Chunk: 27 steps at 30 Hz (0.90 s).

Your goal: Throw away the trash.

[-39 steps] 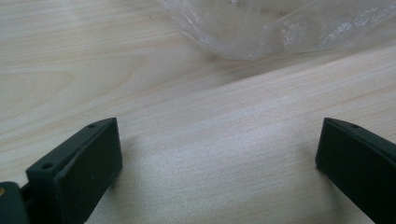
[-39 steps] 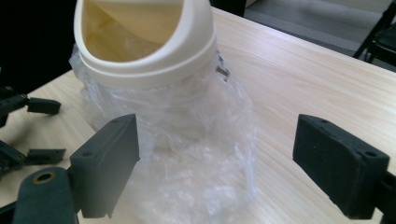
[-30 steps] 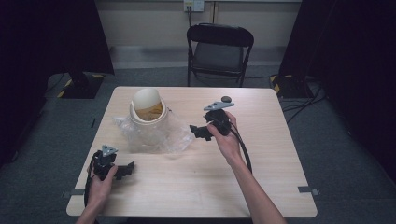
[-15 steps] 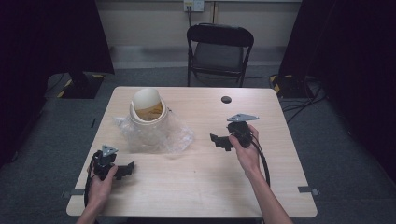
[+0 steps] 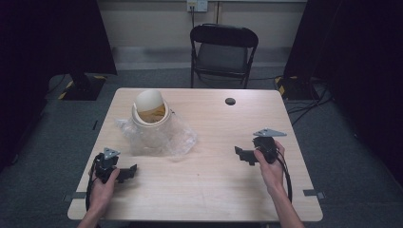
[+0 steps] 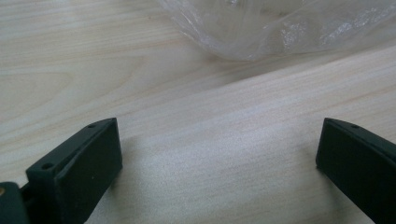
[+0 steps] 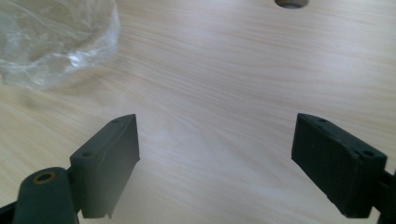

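Note:
A pale jar [image 5: 148, 118] with a cream domed lid [image 5: 147, 100] tilted on its mouth stands at the table's back left, wrapped in a crumpled clear plastic bag [image 5: 159, 137]. My left gripper [image 5: 127, 172] rests near the front left corner, below the bag, open with nothing between its jaws. In the left gripper view the left gripper [image 6: 219, 140] faces bare wood with the plastic bag [image 6: 261, 23] beyond. My right gripper [image 5: 244, 156] is at the right side, well clear of the jar, open and empty. In the right gripper view the right gripper [image 7: 217, 140] has the bag [image 7: 51, 42] at upper left.
The wooden table [image 5: 204, 190] has a dark round cable hole [image 5: 230, 101] at the back centre, which the right gripper view has at its top edge [image 7: 290, 3]. A black folding chair [image 5: 223, 47] stands behind the table. Cables trail from both grippers.
My right gripper has moved from beside the jar at the back centre out to the right and nearer the person. The left gripper has stayed put.

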Motion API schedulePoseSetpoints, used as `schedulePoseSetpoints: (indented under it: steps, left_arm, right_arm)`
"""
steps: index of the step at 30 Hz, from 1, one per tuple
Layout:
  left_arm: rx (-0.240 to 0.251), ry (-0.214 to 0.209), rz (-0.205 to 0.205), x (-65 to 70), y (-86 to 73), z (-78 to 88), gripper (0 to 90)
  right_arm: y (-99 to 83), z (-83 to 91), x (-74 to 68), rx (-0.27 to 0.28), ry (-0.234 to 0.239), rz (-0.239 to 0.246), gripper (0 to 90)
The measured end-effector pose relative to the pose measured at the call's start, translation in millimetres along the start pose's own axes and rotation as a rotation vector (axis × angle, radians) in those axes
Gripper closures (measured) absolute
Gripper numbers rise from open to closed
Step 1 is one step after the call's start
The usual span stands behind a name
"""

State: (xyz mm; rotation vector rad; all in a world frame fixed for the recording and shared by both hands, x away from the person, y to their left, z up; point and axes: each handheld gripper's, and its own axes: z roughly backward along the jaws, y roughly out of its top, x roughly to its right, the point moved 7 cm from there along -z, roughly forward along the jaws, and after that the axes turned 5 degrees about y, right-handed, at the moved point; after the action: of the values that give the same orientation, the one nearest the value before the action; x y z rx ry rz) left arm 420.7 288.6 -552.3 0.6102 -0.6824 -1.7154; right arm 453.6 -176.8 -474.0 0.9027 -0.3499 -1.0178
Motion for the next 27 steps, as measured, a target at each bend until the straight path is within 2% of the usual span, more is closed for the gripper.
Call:
schedulePoseSetpoints:
  steps: [9, 18, 21, 25, 27]
  left_arm:
    - [0.0, 0.0, 0.0, 0.0, 0.1, -0.1, 0.0]
    - [0.0, -0.001, 0.0, 0.0, 0.1, -0.1, 0.0]
    - [0.0, -0.001, 0.001, 0.1, 0.1, -0.1, 0.0]
    - [0.0, -0.001, 0.0, 0.1, 0.1, -0.1, 0.0]
    - [0.0, 0.0, 0.0, 0.0, 0.1, -0.1, 0.0]
  right_arm:
    - [-45.0, 16.0, 39.9, -0.043, -0.093, -0.075, 14.4]
    - [-80.4, 21.3, 64.0, -0.082, -0.159, -0.116, 14.4]
    - [-88.5, 19.0, 66.6, -0.093, -0.173, -0.113, 14.1]
    - [-92.5, 15.7, 64.0, -0.088, -0.223, -0.061, 12.3]
    - [-93.3, 14.9, 64.4, -0.074, -0.222, -0.057, 11.3]
